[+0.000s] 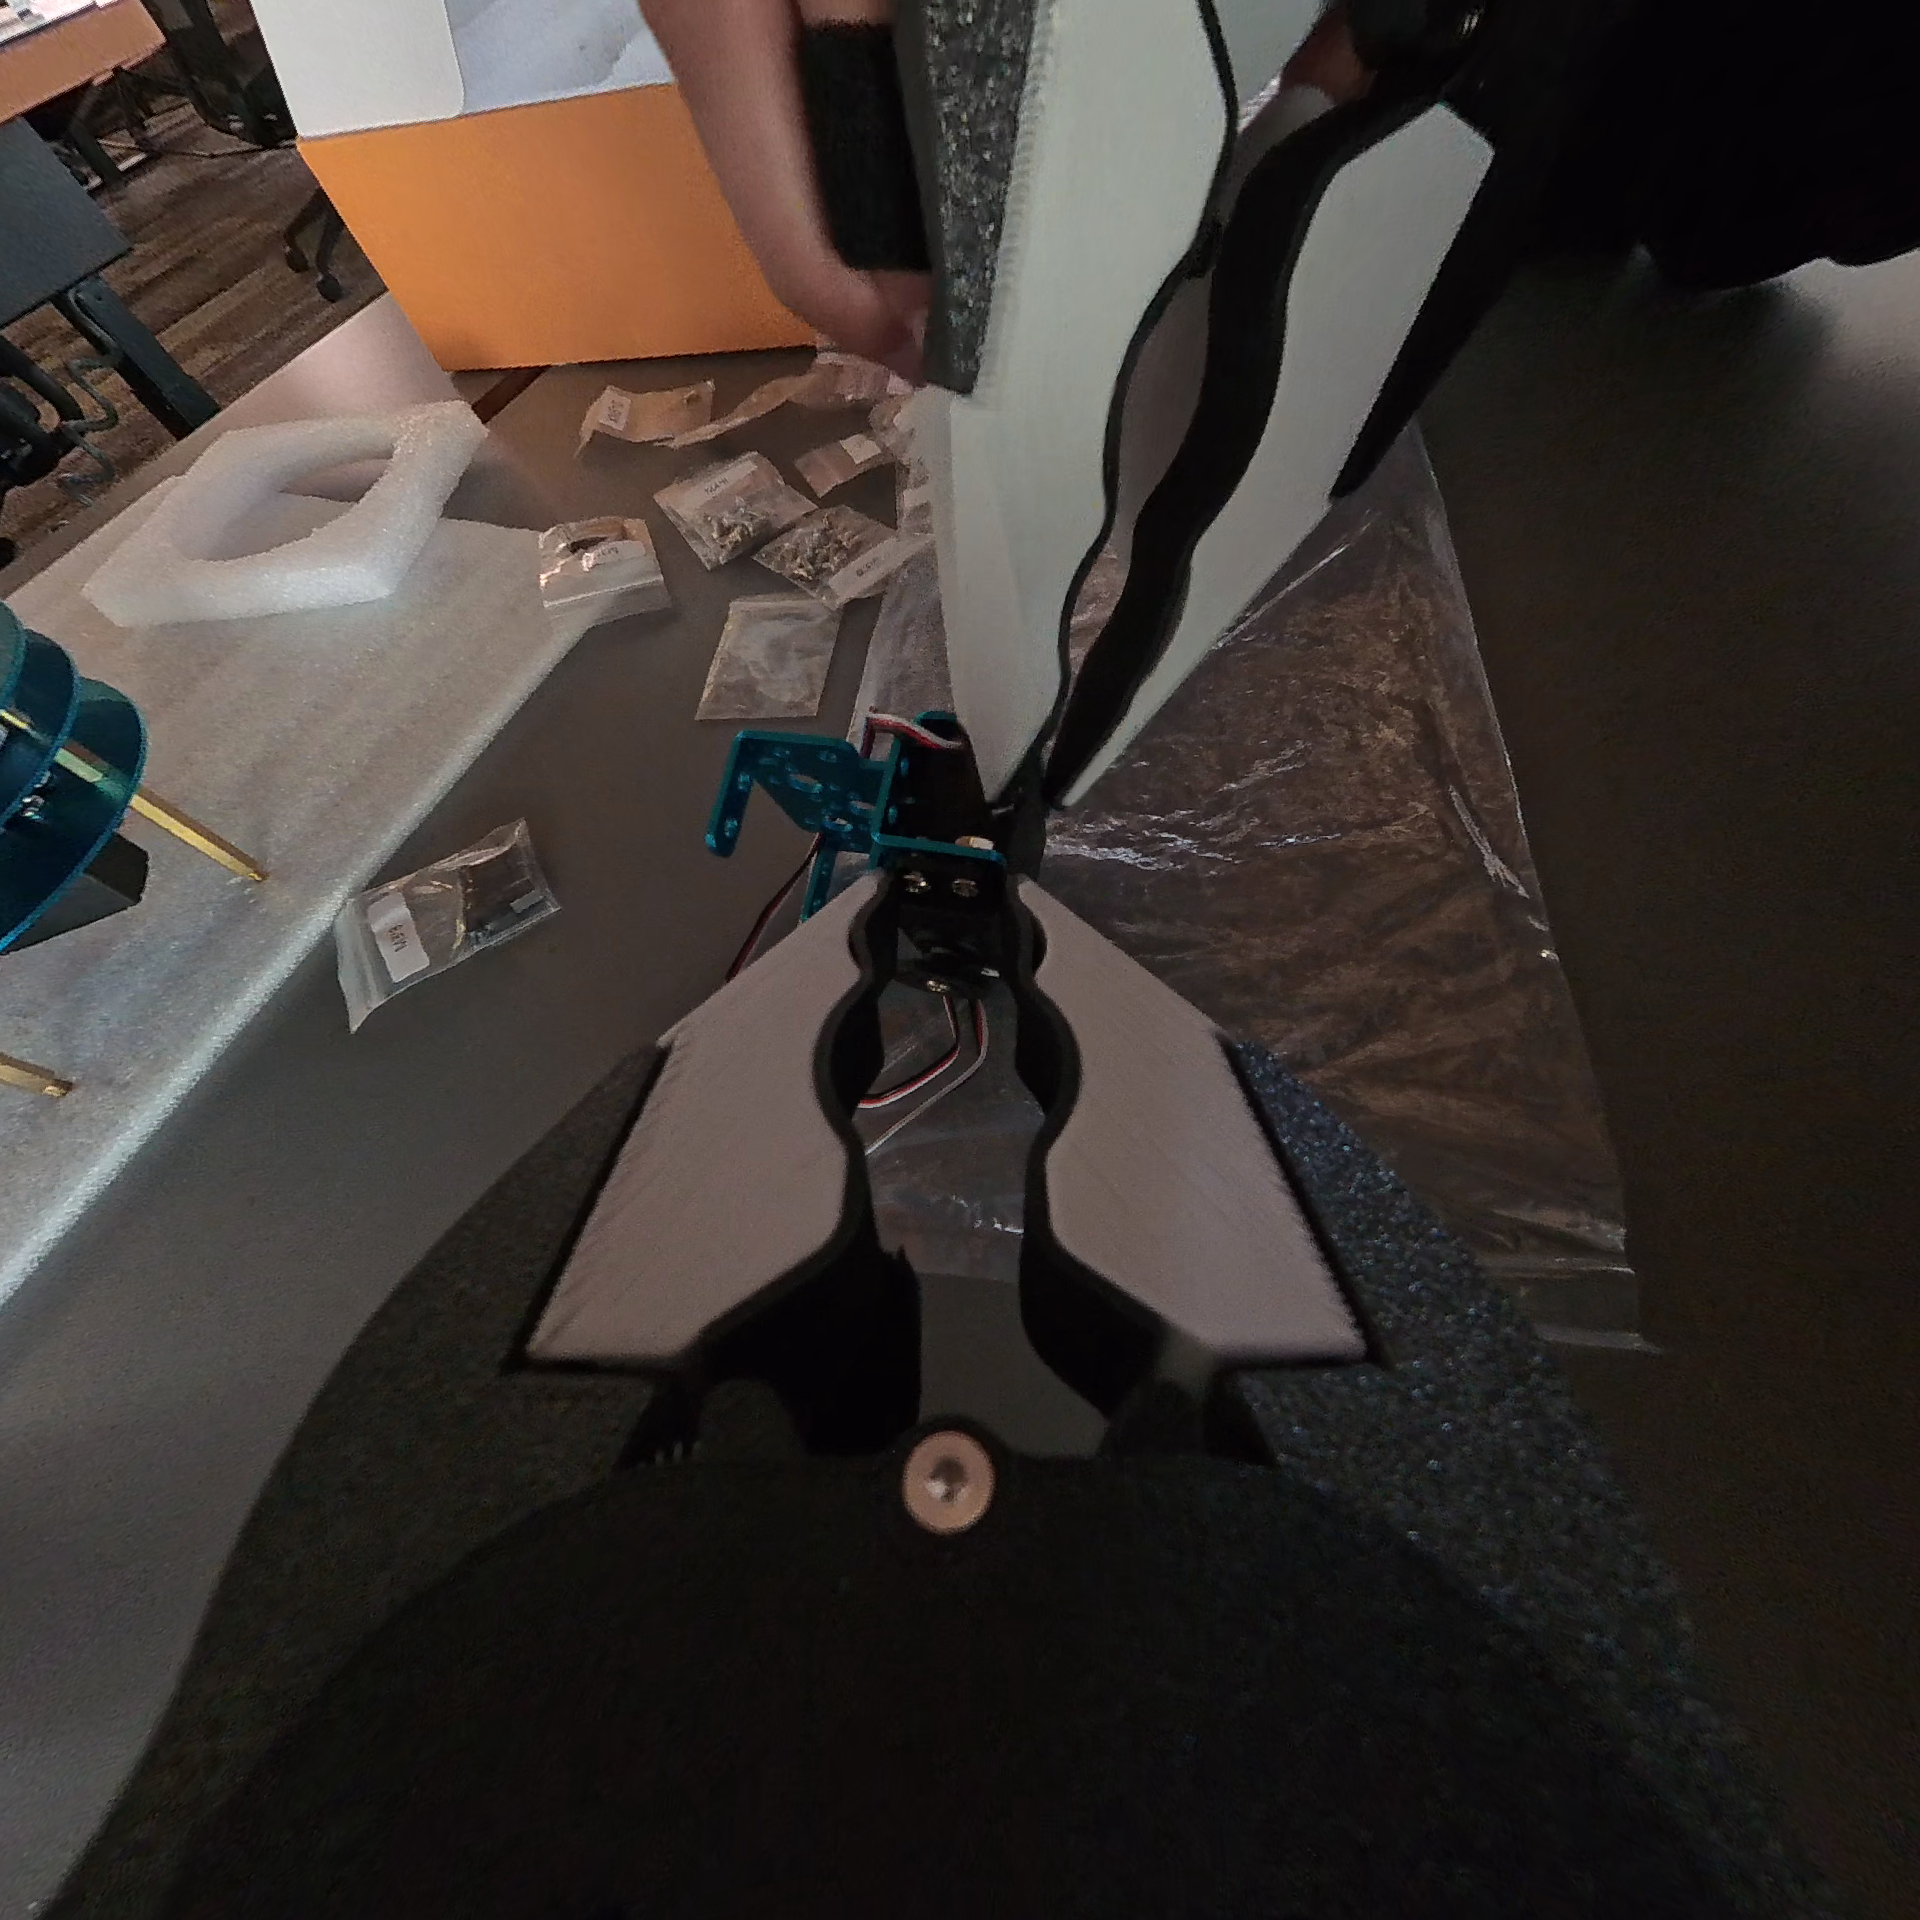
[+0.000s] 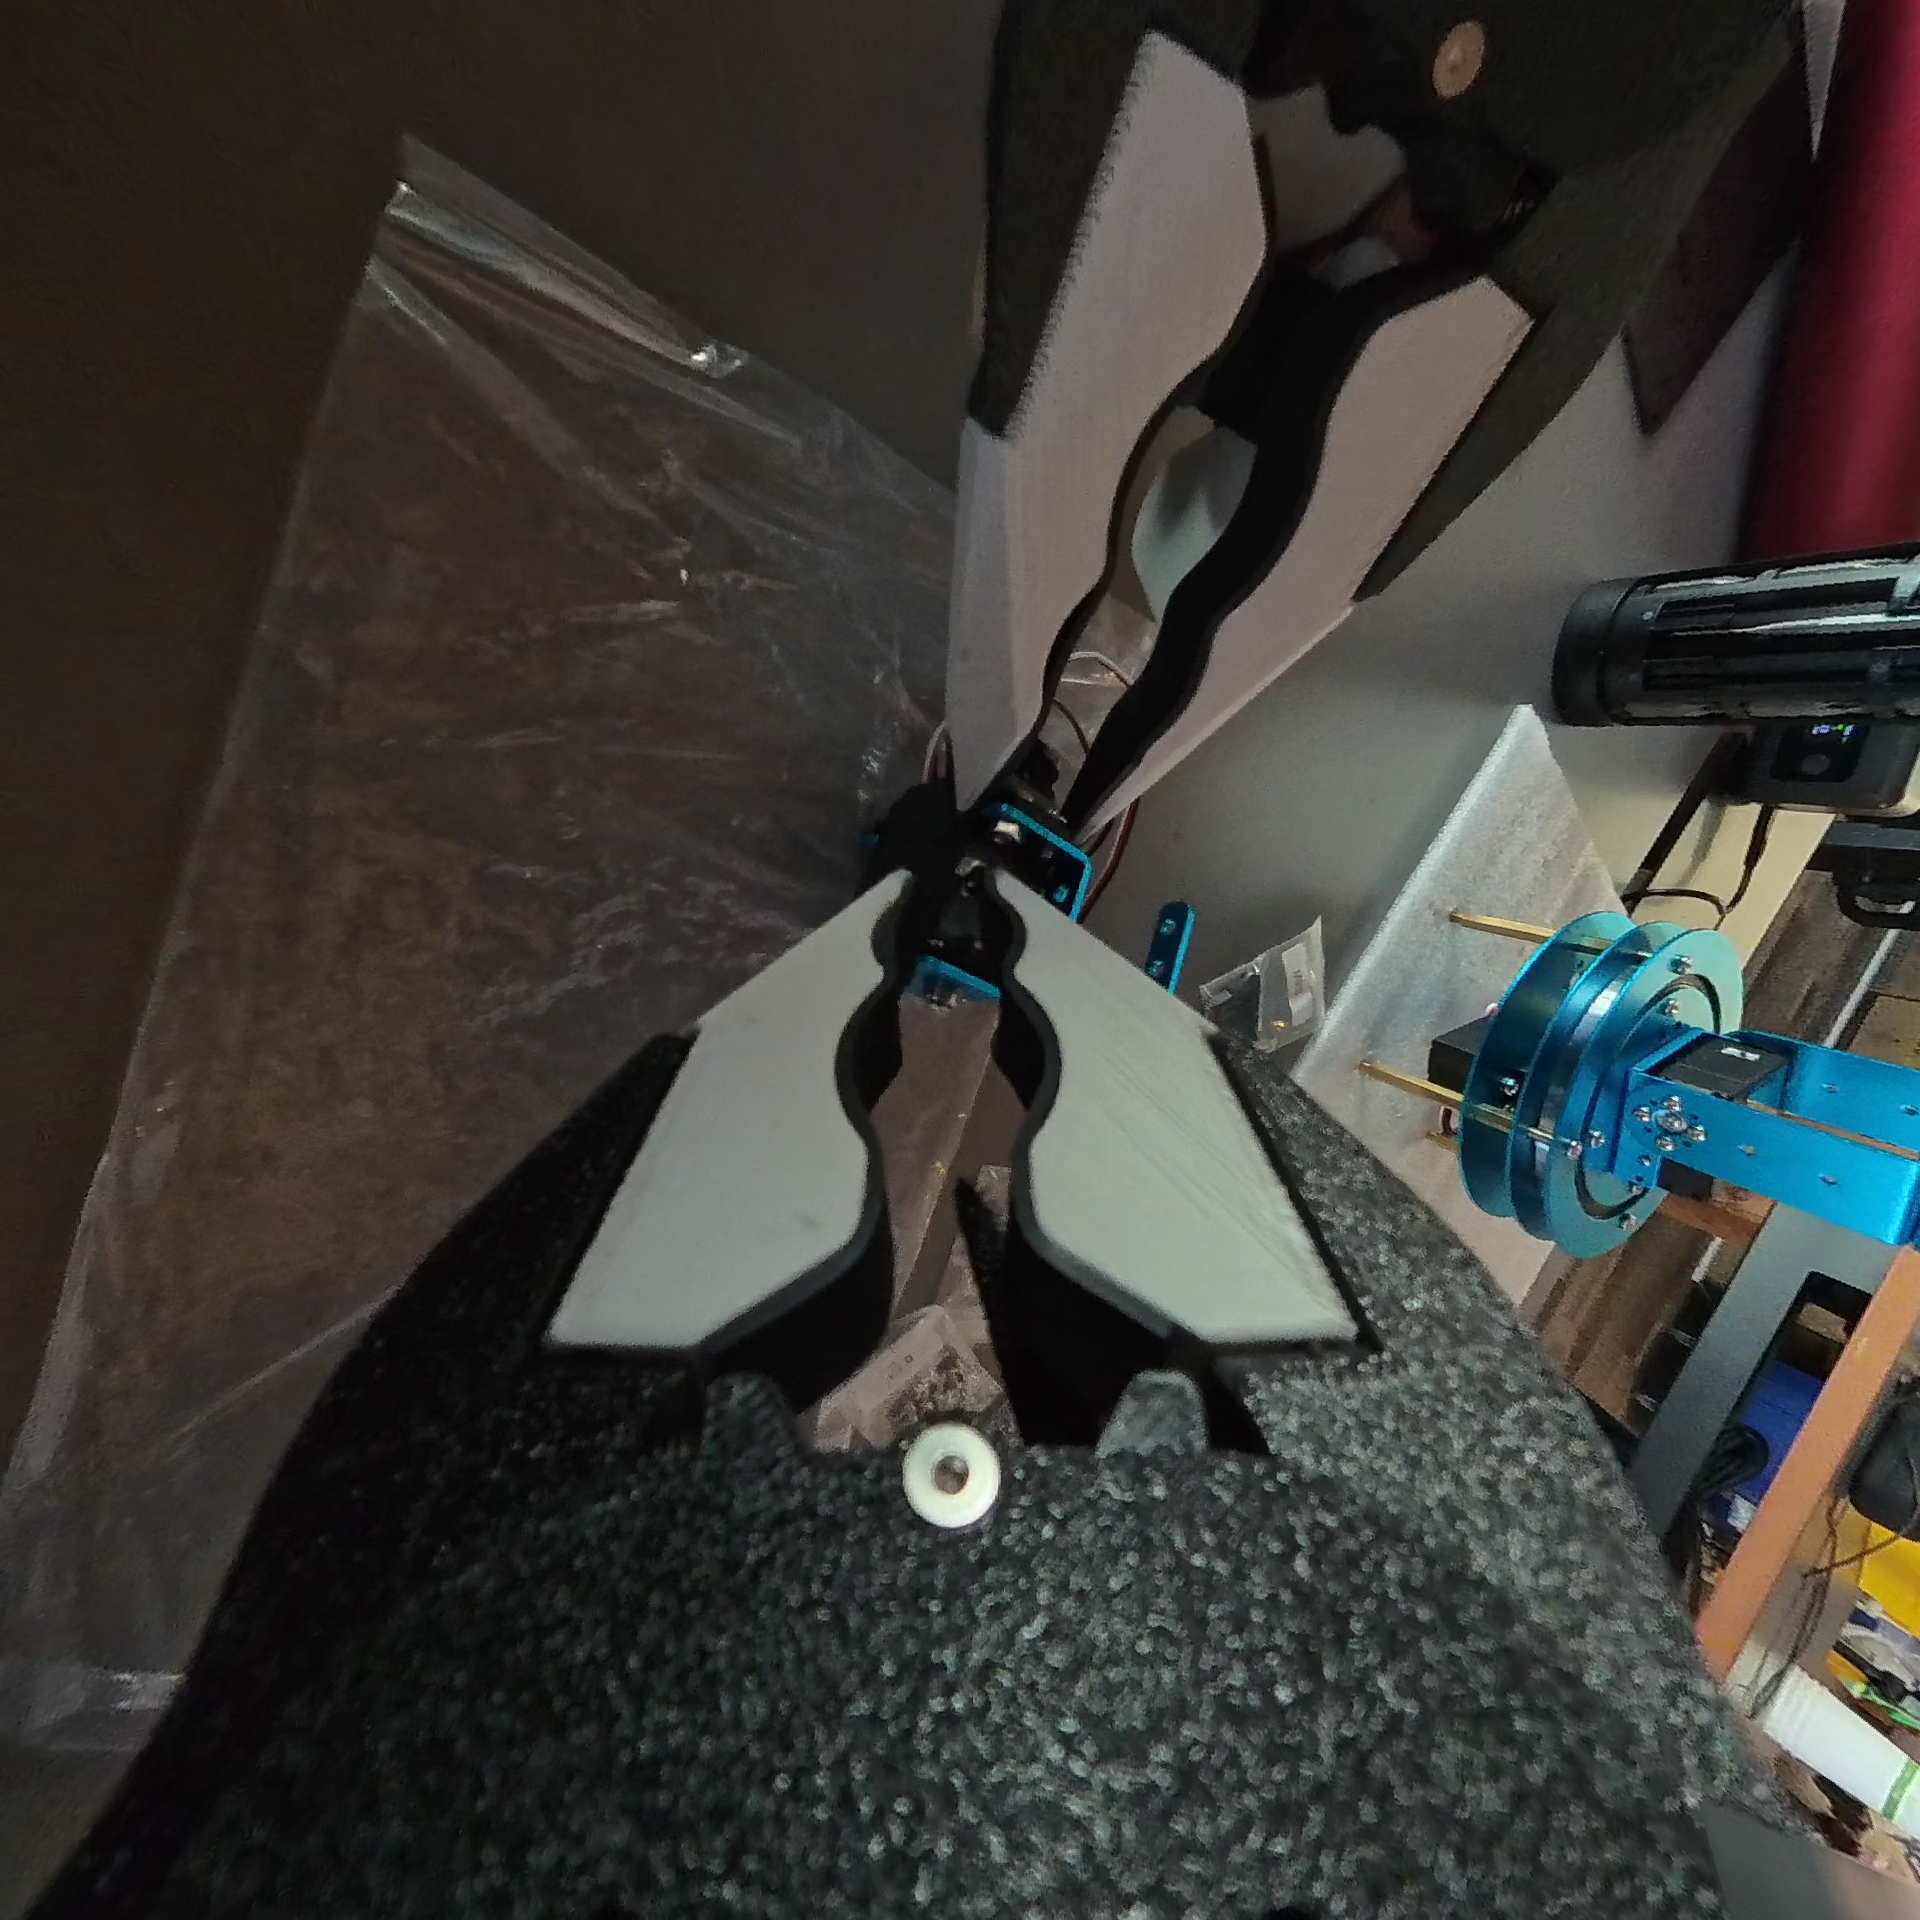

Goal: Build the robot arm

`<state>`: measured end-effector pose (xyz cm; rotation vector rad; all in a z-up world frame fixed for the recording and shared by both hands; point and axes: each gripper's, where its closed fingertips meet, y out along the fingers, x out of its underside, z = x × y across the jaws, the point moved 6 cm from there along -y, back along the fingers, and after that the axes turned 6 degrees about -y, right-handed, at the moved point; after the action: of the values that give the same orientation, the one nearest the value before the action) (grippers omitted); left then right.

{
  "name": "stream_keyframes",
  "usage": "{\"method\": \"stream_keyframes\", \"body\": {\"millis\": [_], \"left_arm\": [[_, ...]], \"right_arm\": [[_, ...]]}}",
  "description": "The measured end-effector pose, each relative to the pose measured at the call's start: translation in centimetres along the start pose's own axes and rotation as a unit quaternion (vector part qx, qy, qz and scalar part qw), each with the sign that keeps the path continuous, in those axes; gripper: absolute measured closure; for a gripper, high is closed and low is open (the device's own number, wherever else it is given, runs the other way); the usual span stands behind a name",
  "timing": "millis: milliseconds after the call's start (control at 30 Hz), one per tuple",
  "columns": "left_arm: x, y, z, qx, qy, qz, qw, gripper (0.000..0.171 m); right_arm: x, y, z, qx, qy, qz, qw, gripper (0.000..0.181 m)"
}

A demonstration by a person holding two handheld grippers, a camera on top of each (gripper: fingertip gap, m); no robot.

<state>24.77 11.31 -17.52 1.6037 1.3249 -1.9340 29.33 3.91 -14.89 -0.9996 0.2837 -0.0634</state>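
Note:
A small black servo [image 1: 940, 935] sits in a blue metal bracket [image 1: 800, 800], with red, white and black wires [image 1: 935, 1081] trailing from it. The assembly is held just above a clear plastic bag [image 1: 1299, 883] on the dark table. My left gripper [image 1: 945, 883] is shut on the servo body from below. My right gripper [image 1: 1023, 805] comes in from above and is shut on the far end of the same assembly. In the right wrist view my right gripper [image 2: 951, 883] clamps the servo and bracket [image 2: 1049, 862], and the left gripper [image 2: 1039, 790] meets it from above.
Several small bags of screws [image 1: 769, 520] and a white foam frame [image 1: 291, 509] lie to the left. A blue round base assembly [image 2: 1600, 1081] stands on a white foam sheet [image 1: 260, 779]. An orange box [image 1: 561, 229] stands behind. A person's hand [image 1: 810, 208] holds the right gripper. The tips of both grippers are at nearly the same place.

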Motion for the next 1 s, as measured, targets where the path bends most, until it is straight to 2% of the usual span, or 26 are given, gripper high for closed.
{"method": "stream_keyframes", "body": {"millis": [567,1000], "left_arm": [[-0.07,0.06,0.06,-0.002,0.001,0.001,1.000,0.153],[-0.08,0.08,0.08,-0.006,0.003,0.001,1.000,0.152]], "right_arm": [[-0.15,0.33,0.46,0.008,0.009,0.008,1.000,0.171],[0.00,0.51,0.88,-0.056,0.072,0.023,0.996,0.180]]}}
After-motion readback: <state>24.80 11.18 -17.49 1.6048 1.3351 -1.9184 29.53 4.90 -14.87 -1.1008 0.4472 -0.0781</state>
